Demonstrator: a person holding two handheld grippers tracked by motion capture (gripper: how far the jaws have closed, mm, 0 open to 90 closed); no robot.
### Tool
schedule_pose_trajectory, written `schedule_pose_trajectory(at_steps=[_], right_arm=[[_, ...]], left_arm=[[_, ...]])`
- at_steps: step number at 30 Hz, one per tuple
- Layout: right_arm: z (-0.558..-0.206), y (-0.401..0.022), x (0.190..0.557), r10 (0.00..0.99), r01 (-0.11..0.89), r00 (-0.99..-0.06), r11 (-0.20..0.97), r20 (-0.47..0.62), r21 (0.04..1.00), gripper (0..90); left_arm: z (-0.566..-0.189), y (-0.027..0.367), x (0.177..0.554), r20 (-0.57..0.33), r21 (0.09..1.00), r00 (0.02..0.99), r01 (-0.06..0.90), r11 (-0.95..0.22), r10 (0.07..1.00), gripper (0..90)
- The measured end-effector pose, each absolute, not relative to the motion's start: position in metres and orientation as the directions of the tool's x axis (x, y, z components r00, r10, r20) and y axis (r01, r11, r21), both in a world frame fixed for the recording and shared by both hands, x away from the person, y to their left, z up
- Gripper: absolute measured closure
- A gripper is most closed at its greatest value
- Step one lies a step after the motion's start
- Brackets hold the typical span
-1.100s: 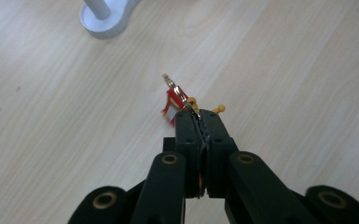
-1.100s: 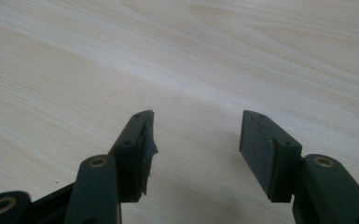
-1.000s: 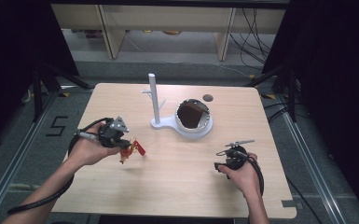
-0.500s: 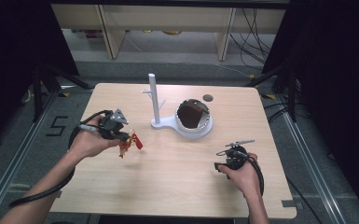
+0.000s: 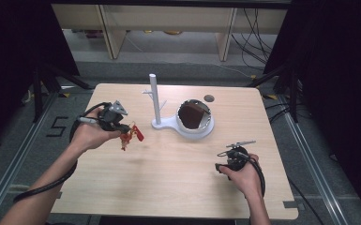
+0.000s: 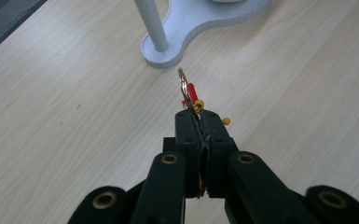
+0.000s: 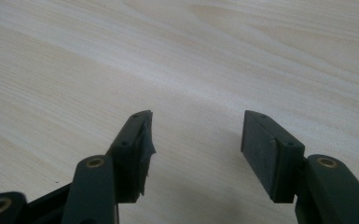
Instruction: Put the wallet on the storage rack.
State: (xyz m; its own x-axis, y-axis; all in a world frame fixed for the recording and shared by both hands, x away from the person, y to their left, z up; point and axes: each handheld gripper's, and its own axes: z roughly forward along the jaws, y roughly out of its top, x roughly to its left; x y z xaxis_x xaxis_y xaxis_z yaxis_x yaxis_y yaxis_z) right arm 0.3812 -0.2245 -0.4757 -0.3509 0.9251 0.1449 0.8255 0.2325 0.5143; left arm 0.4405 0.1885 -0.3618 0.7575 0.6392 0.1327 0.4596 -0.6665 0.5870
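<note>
Since the earlier high-view frames, the left hand has carried its load a little farther from the person and up, toward the white stand, while the right hand has kept its place at the near right of the table.

The left gripper (image 5: pixel 122 127) is clenched on a small red-and-gold trinket (image 6: pixel 189 95), a keychain-like charm with a thin metal ring at its top and small yellow beads. It hangs off the table, left of the stand's post (image 5: pixel 154 97), and in the left gripper view it points at the stand's white base (image 6: pixel 186 28). The right gripper (image 7: pixel 196 135) rests released, jaws apart over bare table (image 5: pixel 169 187).

The likely aim is to hang the charm on one of the short pegs on the post. Risks from here:

- The grip is on the very edge of the charm, so it could swivel or slip out if bumped against the post.
- The ring looks narrow and edge-on to the gripper, so it may miss the peg and glance off.
- A push on the thin post could tip or slide the light stand, disturbing the round mirror (image 5: pixel 194 115) on its right side.
- With the right gripper well apart, nothing steadies the stand.
</note>
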Motion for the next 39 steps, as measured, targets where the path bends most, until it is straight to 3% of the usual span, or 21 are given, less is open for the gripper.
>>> schedule_pose_trajectory(at_steps=[6,21,39], right_arm=[[-0.476,-0.224,0.382,0.921,0.824,-0.361,0.241,0.147,0.513,44.0],[-0.478,-0.224,0.382,0.919,0.828,-0.366,0.249,0.147,0.503,43.5],[-0.480,-0.224,0.382,0.919,0.827,-0.364,0.245,0.149,0.507,43.2]], left_arm=[[-0.357,0.188,0.446,0.155,0.572,0.753,0.460,-0.679,0.640,86.8],[-0.348,0.181,0.459,0.198,0.645,0.690,0.443,-0.623,0.696,86.7],[-0.341,0.175,0.474,0.172,0.713,0.633,0.449,-0.538,0.755,86.7]])
